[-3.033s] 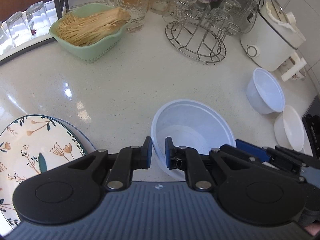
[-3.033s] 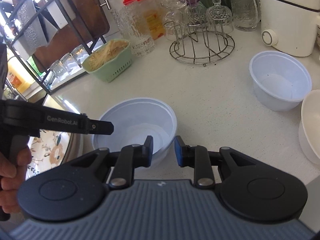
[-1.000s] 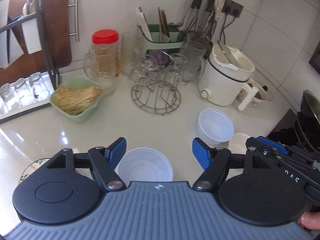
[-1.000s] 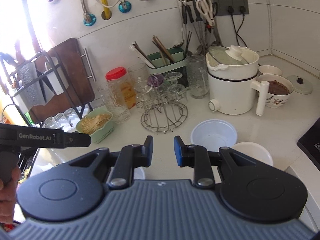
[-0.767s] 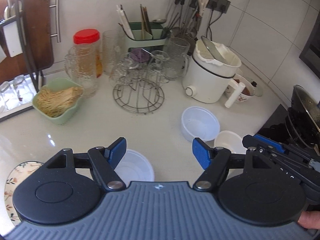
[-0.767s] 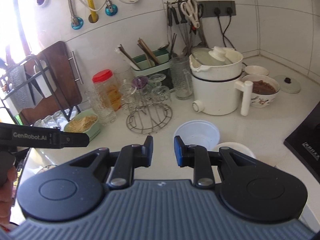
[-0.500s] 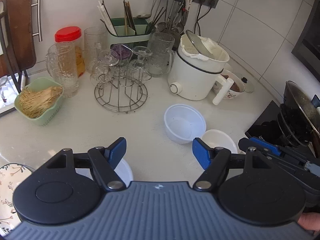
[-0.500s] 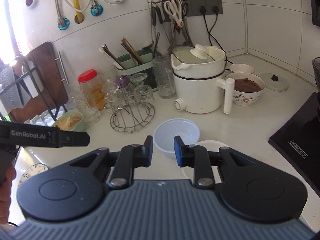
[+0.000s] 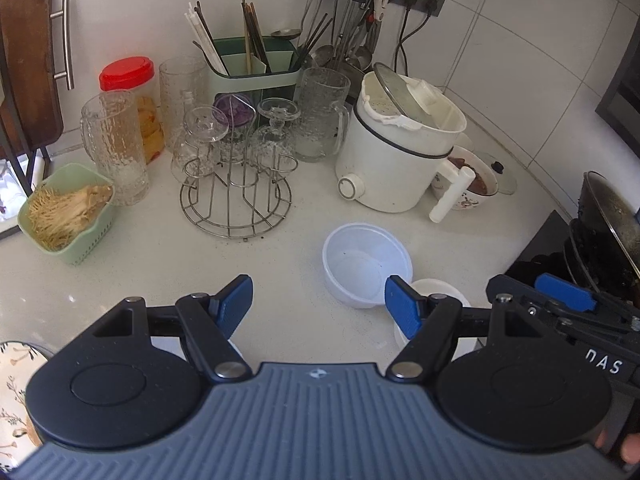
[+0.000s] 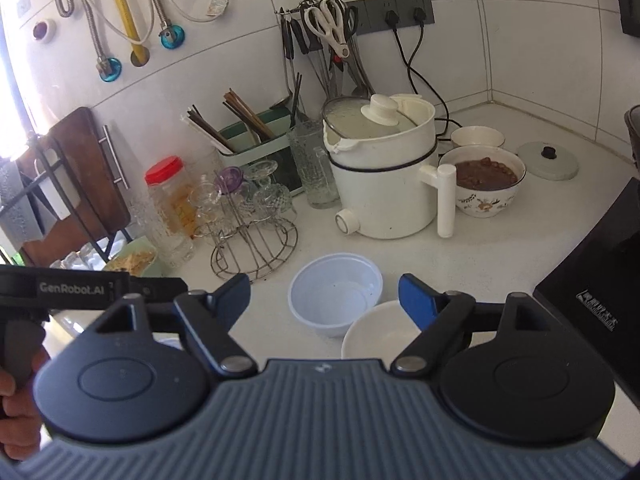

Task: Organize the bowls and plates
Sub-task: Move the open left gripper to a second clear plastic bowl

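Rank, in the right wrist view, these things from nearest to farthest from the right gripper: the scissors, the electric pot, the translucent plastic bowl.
1. translucent plastic bowl, just ahead of the right gripper.
2. electric pot, further back, slightly right.
3. scissors, hanging on the wall.

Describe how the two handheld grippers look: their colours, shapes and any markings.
Both the left gripper and the right gripper have black arms with round pivot discs, blue finger pads and a ribbed grey-blue body. White "GenRobot.AI" lettering marks the left gripper's side.

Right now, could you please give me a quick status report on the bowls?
Left hand-held gripper open, empty. Right hand-held gripper open, empty. Translucent plastic bowl and white bowl side by side on the counter, ungrasped. Electric pot behind them, apart.
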The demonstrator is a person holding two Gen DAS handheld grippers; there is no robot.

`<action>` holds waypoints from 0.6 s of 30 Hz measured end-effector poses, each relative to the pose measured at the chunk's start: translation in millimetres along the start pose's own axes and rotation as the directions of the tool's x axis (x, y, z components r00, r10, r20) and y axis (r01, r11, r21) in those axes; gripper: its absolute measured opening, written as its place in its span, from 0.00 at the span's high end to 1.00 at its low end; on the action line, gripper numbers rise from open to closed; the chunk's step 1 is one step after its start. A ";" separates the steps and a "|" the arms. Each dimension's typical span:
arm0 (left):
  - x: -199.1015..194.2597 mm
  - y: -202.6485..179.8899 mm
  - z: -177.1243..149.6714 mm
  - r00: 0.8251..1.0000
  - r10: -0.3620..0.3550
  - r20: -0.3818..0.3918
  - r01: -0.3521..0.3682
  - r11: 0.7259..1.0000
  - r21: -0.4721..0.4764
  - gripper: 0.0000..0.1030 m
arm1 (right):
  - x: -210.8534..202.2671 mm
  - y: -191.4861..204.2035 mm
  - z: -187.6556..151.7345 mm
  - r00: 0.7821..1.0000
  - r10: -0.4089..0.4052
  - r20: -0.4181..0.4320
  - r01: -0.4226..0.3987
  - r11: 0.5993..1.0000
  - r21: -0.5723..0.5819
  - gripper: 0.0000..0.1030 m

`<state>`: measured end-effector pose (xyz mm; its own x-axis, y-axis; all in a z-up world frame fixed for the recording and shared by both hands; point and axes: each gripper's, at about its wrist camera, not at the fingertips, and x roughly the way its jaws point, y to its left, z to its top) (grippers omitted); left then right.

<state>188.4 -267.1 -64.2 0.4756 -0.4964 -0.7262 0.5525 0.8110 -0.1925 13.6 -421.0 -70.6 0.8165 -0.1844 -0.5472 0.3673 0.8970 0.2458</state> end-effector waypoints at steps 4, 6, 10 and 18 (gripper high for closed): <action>5.3 1.8 17.0 0.999 0.033 0.000 -0.033 0.999 0.009 0.25 | 2.1 4.6 16.5 0.999 -0.012 -0.042 0.013 1.000 0.003 0.20; 8.4 3.5 25.2 0.999 0.050 -0.007 -0.050 0.999 0.007 0.25 | -1.2 8.2 25.2 0.999 -0.019 -0.040 0.018 1.000 -0.012 0.19; 5.7 9.6 45.2 1.000 0.027 -0.016 -0.027 1.000 -0.015 0.25 | -10.6 14.3 52.8 0.998 -0.018 -0.061 0.016 0.999 -0.033 0.19; 21.9 26.9 72.9 0.998 0.037 -0.042 -0.038 0.999 -0.011 0.25 | -32.4 22.4 112.0 0.994 0.052 -0.096 -0.060 0.995 -0.082 0.19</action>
<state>263.6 -278.7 -37.1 0.4663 -0.4523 -0.7603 0.5270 0.8323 -0.1720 45.3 -440.0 42.2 0.7881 -0.0980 -0.6077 0.2798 0.9364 0.2118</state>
